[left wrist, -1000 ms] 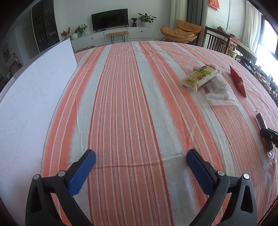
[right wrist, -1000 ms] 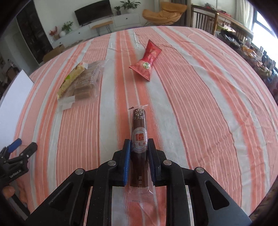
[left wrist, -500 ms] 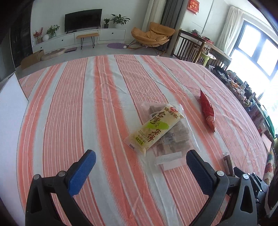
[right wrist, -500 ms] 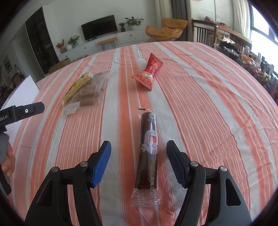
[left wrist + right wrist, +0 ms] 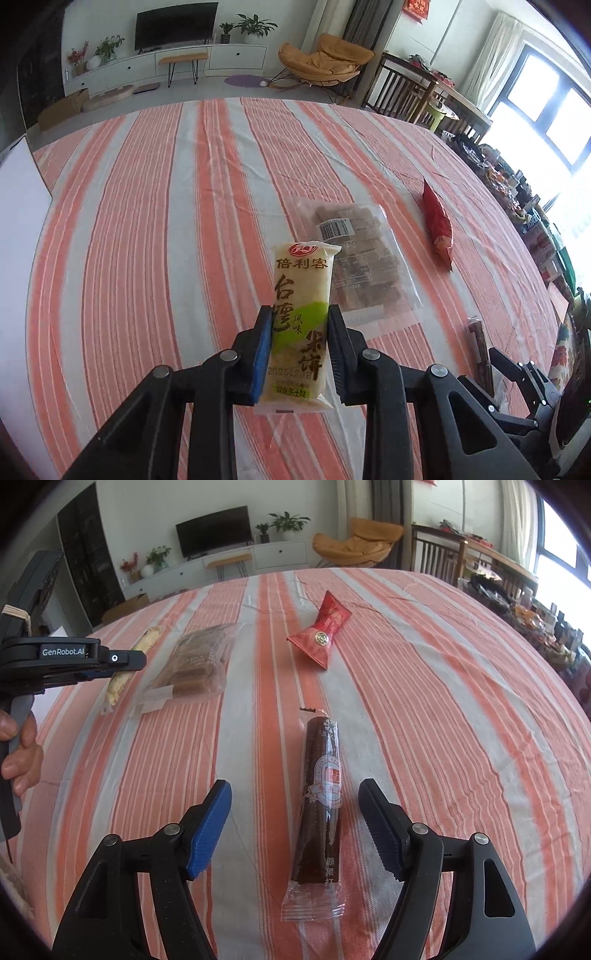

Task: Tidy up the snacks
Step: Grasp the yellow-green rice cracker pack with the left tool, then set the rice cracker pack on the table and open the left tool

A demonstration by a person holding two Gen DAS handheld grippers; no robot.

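My left gripper [image 5: 299, 314] is shut on a pale yellow-and-green rice cracker packet [image 5: 303, 288], gripping its lower half just left of a clear bag of brown biscuits [image 5: 354, 258]. From the right wrist view the same packet [image 5: 118, 686] pokes out below the left gripper [image 5: 136, 661]. I cannot tell whether it clears the cloth. The jaws of my right gripper [image 5: 293, 786] are opening. A long brown roll in clear wrap [image 5: 321, 797] lies on the cloth between them, touching neither pad. A red packet [image 5: 320, 631] lies farther back.
An orange-and-white striped cloth [image 5: 166, 221] covers the table. A white board [image 5: 18, 192] stands at the left edge. Cluttered goods [image 5: 535, 221] line the far right side. A person's hand [image 5: 18, 753] holds the left gripper's handle.
My left gripper swung right to the snacks and closed on the rice cracker packet, which came off the clear bag. My right gripper let go of the brown roll and spread wide.
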